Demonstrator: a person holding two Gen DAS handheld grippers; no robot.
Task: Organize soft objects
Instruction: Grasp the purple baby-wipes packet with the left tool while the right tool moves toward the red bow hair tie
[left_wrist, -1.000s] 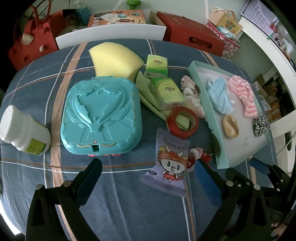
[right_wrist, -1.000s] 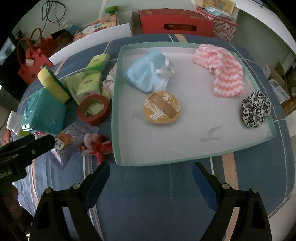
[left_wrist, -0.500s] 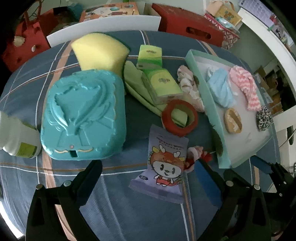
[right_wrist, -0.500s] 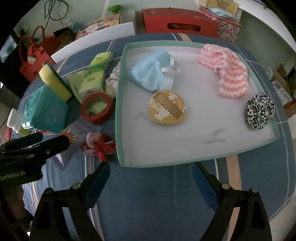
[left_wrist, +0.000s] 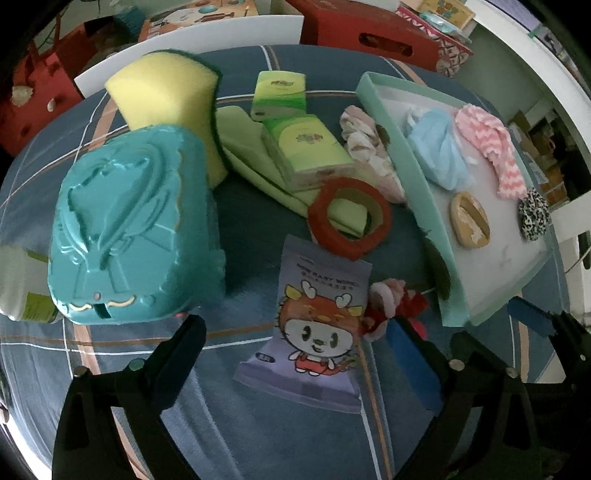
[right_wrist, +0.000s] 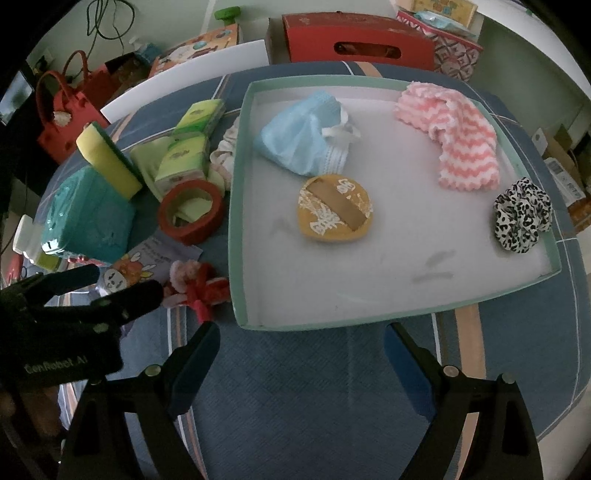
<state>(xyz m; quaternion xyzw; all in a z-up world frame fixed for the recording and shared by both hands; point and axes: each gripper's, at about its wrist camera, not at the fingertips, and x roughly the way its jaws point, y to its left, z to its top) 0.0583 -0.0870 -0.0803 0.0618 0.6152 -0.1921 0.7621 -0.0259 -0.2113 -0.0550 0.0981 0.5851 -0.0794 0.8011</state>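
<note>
Bare cloth (right_wrist: 295, 387) before crowded tray (right_wrist: 236, 221)

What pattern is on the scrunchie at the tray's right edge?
Black-and-white leopard print on the scrunchie; the right wrist view shows it best.

A round table (left_wrist: 295, 435) with blue checked cloth carries a mint tray (right_wrist: 238, 206), teal case (left_wrist: 129, 229), wipes packet (left_wrist: 314, 332), red tape ring (left_wrist: 349, 218), 2 tissue packs (left_wrist: 306, 147) and yellow sponge (left_wrist: 162, 96).
</note>
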